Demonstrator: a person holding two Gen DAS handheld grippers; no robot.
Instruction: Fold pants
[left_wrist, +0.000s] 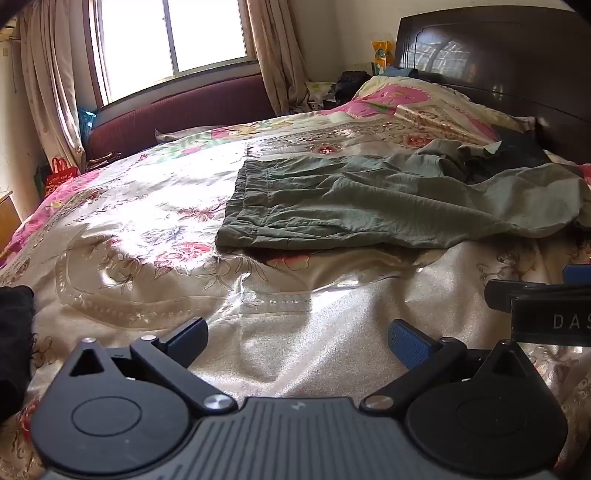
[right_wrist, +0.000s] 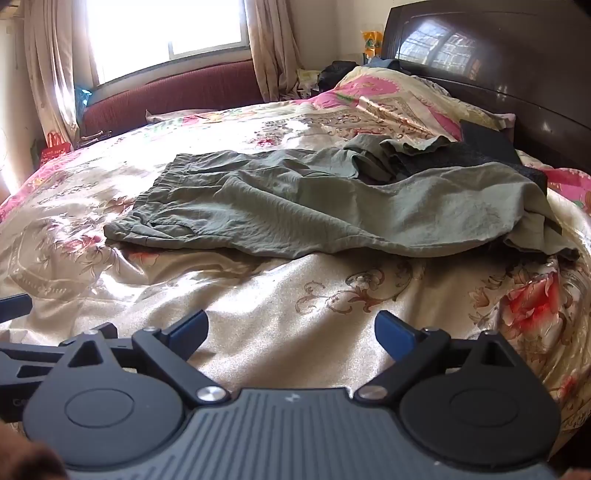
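Where visible, "DAS" on right gripper (left_wrist: 550, 317)

Rumpled green pants (right_wrist: 295, 206) lie unfolded on bed.

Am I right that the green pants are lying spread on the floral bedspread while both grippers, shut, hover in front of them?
Not quite: both grippers are open, not shut. The left wrist view shows the left gripper with fingers apart, and the right wrist view shows the same for the right gripper. The pants do lie spread on the bedspread.
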